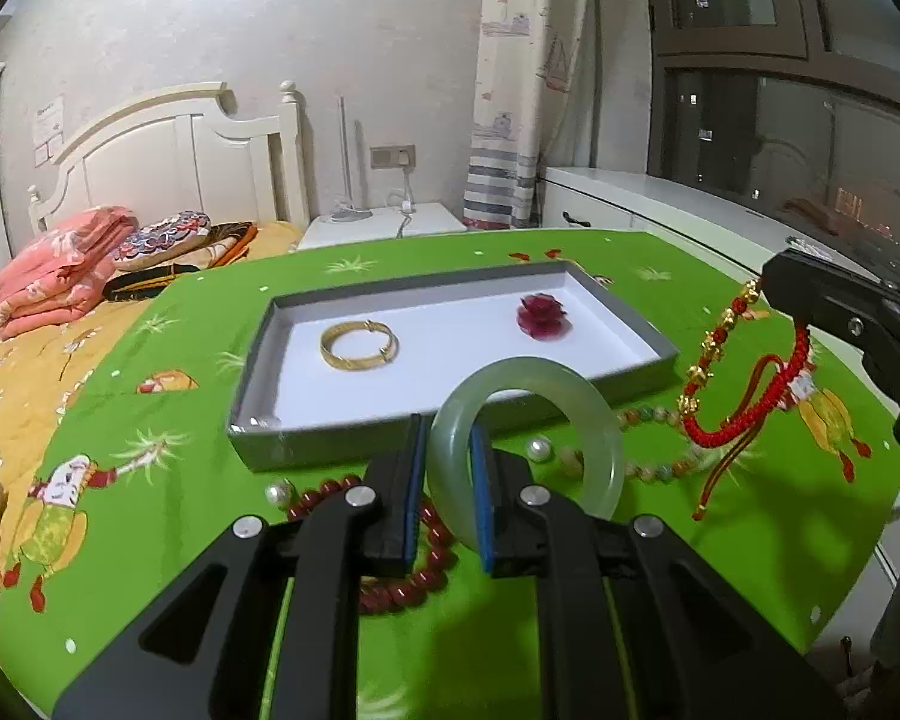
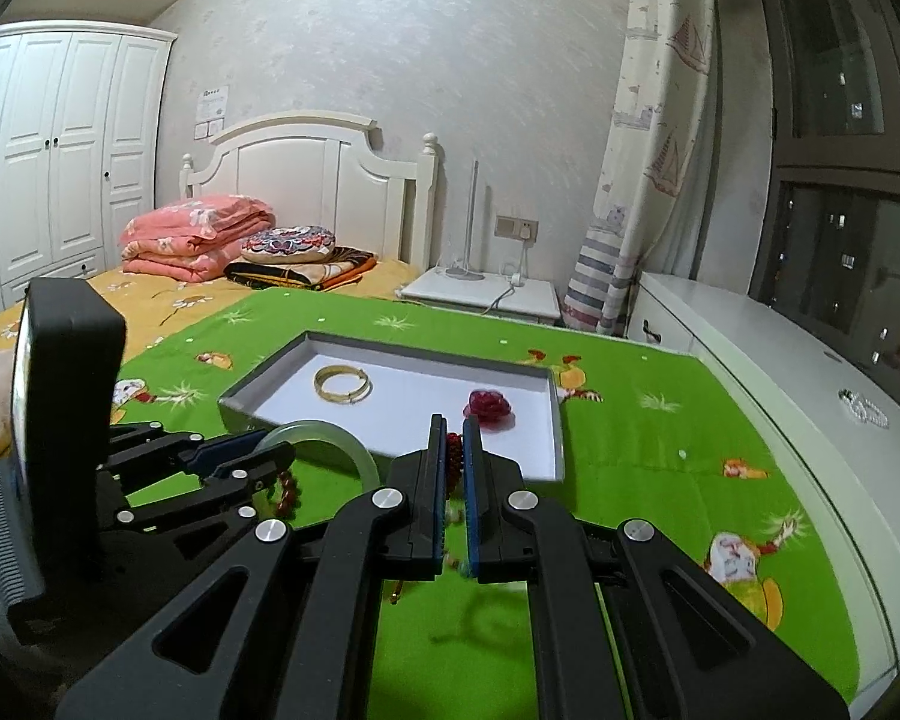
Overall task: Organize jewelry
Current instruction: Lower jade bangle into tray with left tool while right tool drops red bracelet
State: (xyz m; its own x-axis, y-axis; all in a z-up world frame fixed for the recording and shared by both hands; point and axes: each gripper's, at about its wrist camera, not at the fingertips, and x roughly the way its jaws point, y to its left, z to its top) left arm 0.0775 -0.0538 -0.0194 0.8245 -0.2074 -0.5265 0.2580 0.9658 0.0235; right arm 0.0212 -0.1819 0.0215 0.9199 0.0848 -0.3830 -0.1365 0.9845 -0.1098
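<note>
My left gripper [image 1: 447, 438] is shut on a pale green jade bangle [image 1: 594, 420] and holds it above the green cloth, just in front of the grey tray [image 1: 252, 396]. The tray holds a gold bangle [image 1: 359, 345] and a dark red flower ornament [image 1: 543, 315]. My right gripper [image 2: 456, 438] is shut on a red braided bracelet with gold beads [image 1: 720, 384], which hangs in the air at the right of the left wrist view. The jade bangle [image 2: 354, 450] and the left gripper [image 2: 258, 450] also show in the right wrist view.
On the green cartoon tablecloth [image 1: 150, 480] lie a dark red bead bracelet [image 1: 432, 564], a pastel bead string [image 1: 654, 468] and two pearls [image 1: 539, 449]. A bed [image 2: 168, 294] is at the left, a white nightstand [image 2: 492, 294] behind, a white window ledge [image 2: 810, 372] at the right.
</note>
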